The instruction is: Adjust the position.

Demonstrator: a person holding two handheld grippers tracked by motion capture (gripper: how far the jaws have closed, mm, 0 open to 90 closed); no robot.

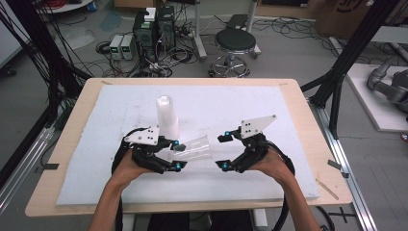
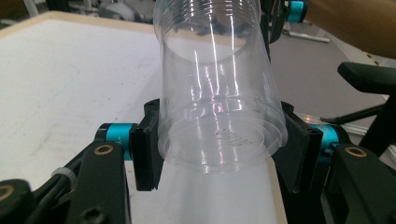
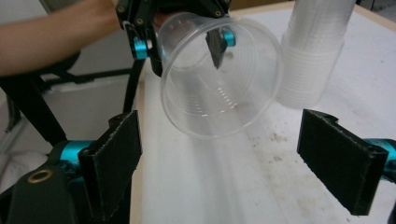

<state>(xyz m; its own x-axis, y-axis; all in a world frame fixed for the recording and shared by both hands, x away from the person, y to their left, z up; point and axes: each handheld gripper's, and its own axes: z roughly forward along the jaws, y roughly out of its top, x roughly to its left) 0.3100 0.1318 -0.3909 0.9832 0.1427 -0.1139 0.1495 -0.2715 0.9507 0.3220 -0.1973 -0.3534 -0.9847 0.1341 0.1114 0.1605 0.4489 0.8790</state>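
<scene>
Left tongs point(image 1: 176, 154) pinch a clear ribbed plastic cup point(image 1: 194, 148); right tongs point(image 1: 223, 151) gape empty.

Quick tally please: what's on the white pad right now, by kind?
Single clear cup, lying sideways in the left gripper: 1
Stack of clear cups, upside down on the pad: 1
Total: 2 items; cups inside the stack cannot be counted.
</scene>
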